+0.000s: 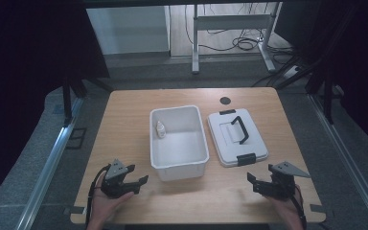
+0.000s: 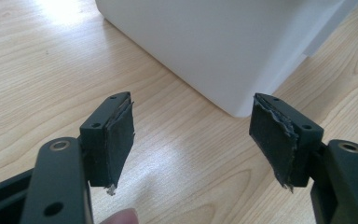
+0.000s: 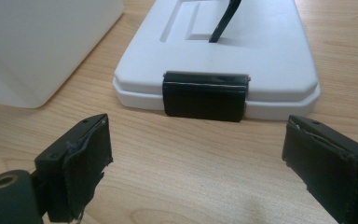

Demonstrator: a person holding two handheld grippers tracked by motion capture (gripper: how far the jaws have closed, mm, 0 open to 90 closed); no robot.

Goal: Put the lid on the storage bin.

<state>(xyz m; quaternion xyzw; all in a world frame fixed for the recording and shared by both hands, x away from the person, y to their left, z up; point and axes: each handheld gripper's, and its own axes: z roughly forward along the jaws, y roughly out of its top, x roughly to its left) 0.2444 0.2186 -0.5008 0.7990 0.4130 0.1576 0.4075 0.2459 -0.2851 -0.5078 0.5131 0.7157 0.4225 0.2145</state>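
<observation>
Fingers (image 2: 114, 140) of the left gripper (image 2: 191, 140) are spread wide apart, with nothing held between them; bare wood grain is seen in the gap. The worn pads are pointed at a near corner of the box (image 2: 223, 46), from which they are kept apart. In the high view the left gripper (image 1: 133, 179) is held low over the near left part of the table (image 1: 124, 120), just beside the near left corner of the box (image 1: 178, 163).

Fingers (image 3: 81, 168) of the right gripper (image 3: 196, 172) are likewise spread to their full width, and nothing is gripped. They are aimed at the black clip (image 3: 204, 95) on the near edge of the lid (image 3: 256, 51), from which they are separated by a strip of table. In the high view the right gripper (image 1: 262, 179) is held over the near right part of the table, near the lid (image 1: 230, 139).

The box is placed open at the middle of the table. A small bottle (image 1: 160, 129) is stood upright inside it, against the left wall. The lid is laid flat just beside the box on its right, with its black handle (image 1: 241, 128) raised.
</observation>
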